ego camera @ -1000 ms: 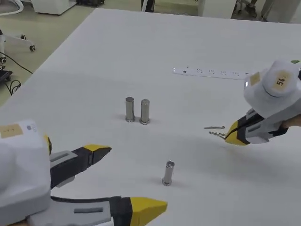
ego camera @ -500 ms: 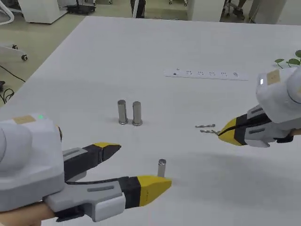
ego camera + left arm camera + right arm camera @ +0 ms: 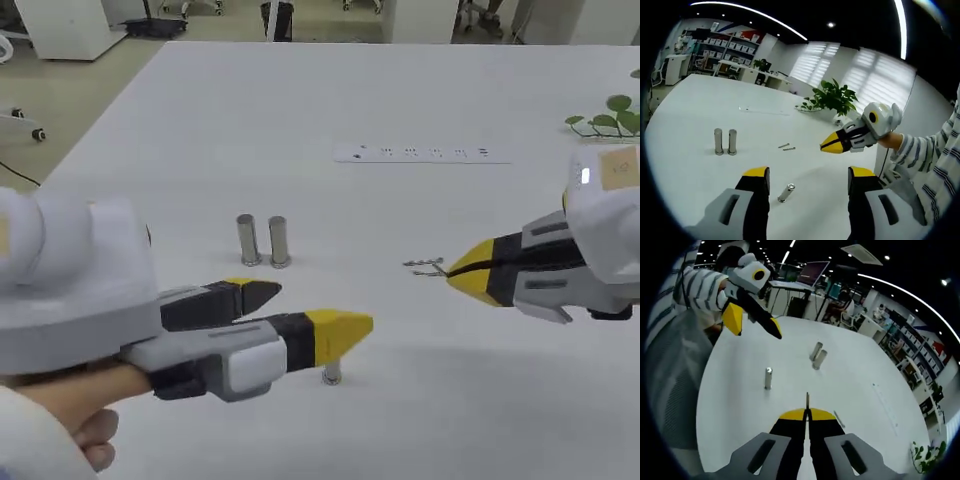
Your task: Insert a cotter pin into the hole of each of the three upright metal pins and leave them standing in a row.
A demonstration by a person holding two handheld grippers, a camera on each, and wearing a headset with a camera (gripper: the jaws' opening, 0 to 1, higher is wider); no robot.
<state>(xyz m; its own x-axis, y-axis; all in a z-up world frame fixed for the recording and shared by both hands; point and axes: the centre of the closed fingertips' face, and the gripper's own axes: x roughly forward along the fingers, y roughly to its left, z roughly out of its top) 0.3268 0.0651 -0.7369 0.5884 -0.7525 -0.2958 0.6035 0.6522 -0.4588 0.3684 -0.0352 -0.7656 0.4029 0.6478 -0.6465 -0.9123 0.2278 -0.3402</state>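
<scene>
Two upright metal pins (image 3: 248, 240) (image 3: 278, 241) stand side by side. A third metal pin (image 3: 331, 375) stands alone nearer me, its top hidden by my left gripper (image 3: 305, 310), which is open and holds nothing. In the left gripper view that lone pin (image 3: 786, 192) lies just ahead between the jaws. My right gripper (image 3: 455, 272) is shut on a thin cotter pin (image 3: 807, 400) that sticks out of its tip. Two loose cotter pins (image 3: 786, 147) lie on the table below it, and the head view shows them (image 3: 423, 263) just left of the right gripper's tip.
A white power strip (image 3: 420, 153) lies across the far side of the white table (image 3: 180, 120). A green plant (image 3: 600, 115) stands at the right edge. The table's left edge drops to the office floor.
My left gripper has moved up and forward and now covers the top of the lone pin. The right gripper has stayed by the loose cotter pins. The head camera has shifted.
</scene>
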